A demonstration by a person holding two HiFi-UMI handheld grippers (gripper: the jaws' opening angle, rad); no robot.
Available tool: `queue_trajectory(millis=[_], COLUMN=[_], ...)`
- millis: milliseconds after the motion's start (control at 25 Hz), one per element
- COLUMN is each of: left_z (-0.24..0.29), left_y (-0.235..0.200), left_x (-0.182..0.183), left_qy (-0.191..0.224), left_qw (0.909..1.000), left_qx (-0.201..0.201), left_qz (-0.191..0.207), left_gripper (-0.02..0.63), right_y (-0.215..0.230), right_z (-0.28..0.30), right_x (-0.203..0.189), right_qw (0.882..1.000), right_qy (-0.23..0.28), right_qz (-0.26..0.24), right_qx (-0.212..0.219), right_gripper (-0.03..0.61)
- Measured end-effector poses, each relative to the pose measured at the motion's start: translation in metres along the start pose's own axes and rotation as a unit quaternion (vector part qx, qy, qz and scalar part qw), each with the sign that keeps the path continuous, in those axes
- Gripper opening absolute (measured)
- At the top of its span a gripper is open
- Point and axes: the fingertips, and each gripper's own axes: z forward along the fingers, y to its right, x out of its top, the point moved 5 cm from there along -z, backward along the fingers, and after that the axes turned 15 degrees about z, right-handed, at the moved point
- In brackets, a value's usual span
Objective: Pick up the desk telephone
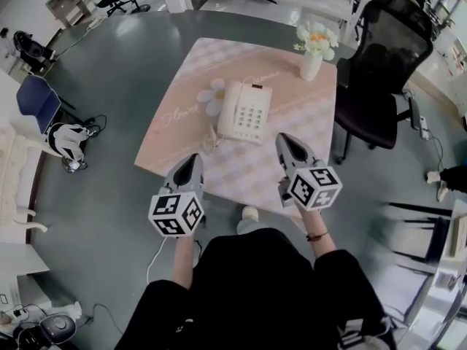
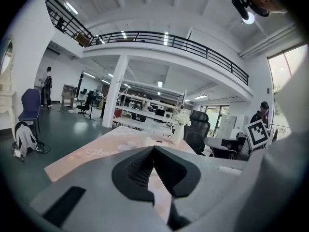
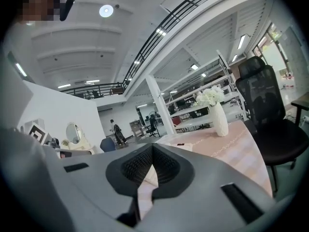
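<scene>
A cream desk telephone with a keypad lies in the middle of a pink-clothed table, its coiled cord trailing off its near left corner. My left gripper hovers over the table's near left edge, shut and empty. Over the near right part of the table my right gripper is likewise shut on nothing, just short of the phone. In the left gripper view only the phone's far edge peeks above the closed left gripper. The right gripper hides most of the phone.
A white vase of flowers stands at the table's far right corner, and a flower-shaped ornament lies left of the phone. A black office chair is to the right of the table. A blue chair and a backpack are on the floor at left.
</scene>
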Motion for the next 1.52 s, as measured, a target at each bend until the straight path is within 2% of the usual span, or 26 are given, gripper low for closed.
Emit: queue_trajectory(millis=[600,880,1240,1400,1520], left_z=[0.085,0.125,0.180,0.200,0.214], left_y=[-0.015,-0.027,-0.039,-0.044,-0.046], left_x=[-0.001,-0.010,-0.030,-0.034,-0.035], left_qy=[-0.040,-0.084,-0.156,-0.169,-0.182], left_qw=[0.9975,0.9922,0.9763,0.9678,0.9608], left_qx=[-0.059,-0.092,-0.150,-0.186,-0.208], left_qz=[0.001,0.004,-0.003,-0.013,-0.026], left_gripper=[-0.002,-0.002,-0.002,0.000,0.047], right_y=[0.038,0.057,0.083,0.094,0.102], right_z=[0.062,0.082,0.111,0.127,0.135], right_x=[0.000,-0.005,-0.011,-0.017,-0.022], right_qw=[0.999,0.997,0.992,0.988,0.984], right_qy=[-0.046,-0.059,-0.063,-0.062,-0.068], right_qz=[0.015,0.030,0.085,0.124,0.143], right_qx=[-0.015,-0.028,-0.066,-0.073,-0.085], right_gripper=[-0.008,-0.008,-0.008,-0.008,0.036])
